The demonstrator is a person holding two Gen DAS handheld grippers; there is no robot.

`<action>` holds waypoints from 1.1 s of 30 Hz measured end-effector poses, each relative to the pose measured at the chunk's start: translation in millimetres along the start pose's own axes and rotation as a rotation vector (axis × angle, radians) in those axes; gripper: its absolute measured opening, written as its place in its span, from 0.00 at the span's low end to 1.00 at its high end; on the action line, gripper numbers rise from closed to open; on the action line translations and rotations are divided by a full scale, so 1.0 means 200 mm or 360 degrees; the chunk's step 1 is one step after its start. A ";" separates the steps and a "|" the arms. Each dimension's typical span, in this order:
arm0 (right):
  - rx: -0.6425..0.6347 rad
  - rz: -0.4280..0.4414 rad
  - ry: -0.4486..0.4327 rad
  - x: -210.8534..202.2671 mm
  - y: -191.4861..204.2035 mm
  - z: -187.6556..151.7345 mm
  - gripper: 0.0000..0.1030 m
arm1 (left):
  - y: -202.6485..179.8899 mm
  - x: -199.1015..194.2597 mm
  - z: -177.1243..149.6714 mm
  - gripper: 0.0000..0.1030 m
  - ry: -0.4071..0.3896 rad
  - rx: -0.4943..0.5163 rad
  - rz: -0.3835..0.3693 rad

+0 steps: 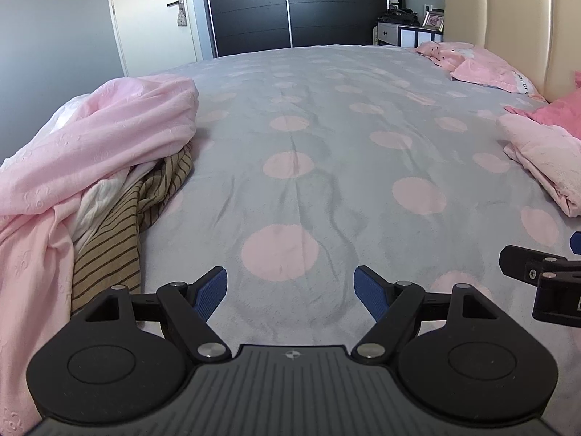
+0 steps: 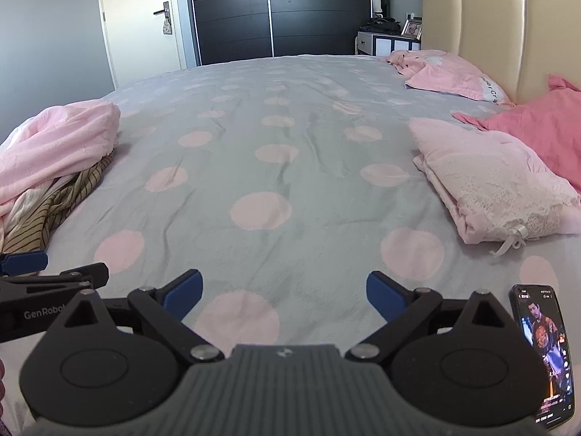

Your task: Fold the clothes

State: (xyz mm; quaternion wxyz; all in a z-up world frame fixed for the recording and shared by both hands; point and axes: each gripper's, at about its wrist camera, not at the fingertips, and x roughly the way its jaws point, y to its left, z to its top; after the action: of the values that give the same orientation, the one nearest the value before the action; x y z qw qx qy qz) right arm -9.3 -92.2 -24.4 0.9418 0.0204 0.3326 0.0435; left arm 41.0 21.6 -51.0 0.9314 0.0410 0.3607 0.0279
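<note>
A heap of unfolded clothes lies at the left of the bed: a pale pink garment [image 1: 98, 138] over a tan striped garment [image 1: 120, 232] and a white one. The heap also shows in the right wrist view [image 2: 58, 138]. A folded pale pink lace garment [image 2: 497, 178] lies at the right, also in the left wrist view [image 1: 544, 152]. My left gripper [image 1: 290, 292] is open and empty, low over the grey bedsheet [image 1: 308, 127] with pink dots. My right gripper [image 2: 285, 296] is open and empty beside it, to the right.
A phone [image 2: 544, 356] with a lit screen lies on the bed at the right gripper's right. Pink pillows [image 2: 454, 72] and a darker pink cloth [image 2: 537, 123] lie by the cream headboard [image 2: 490, 18]. A dark wardrobe [image 2: 272, 11], white door and nightstand stand beyond the bed.
</note>
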 end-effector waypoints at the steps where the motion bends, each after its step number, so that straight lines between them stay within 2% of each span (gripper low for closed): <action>1: 0.0001 0.0005 0.0001 0.00 0.00 0.00 0.95 | 0.00 0.00 0.00 0.74 -0.0004 -0.0001 0.0001; 14: -0.0052 0.0023 -0.0041 -0.04 0.03 -0.01 0.95 | -0.03 -0.04 0.01 0.74 -0.0016 0.0020 0.0006; 33: -0.0028 0.0025 -0.0024 -0.03 0.01 0.00 0.95 | -0.06 -0.04 0.01 0.74 0.0004 0.0038 0.0002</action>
State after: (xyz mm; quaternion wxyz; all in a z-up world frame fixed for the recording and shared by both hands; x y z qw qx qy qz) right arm -15.2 -90.1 -20.8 0.9441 0.0149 0.3249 0.0537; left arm 36.5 9.7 -44.0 0.9303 0.0523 0.3622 0.0244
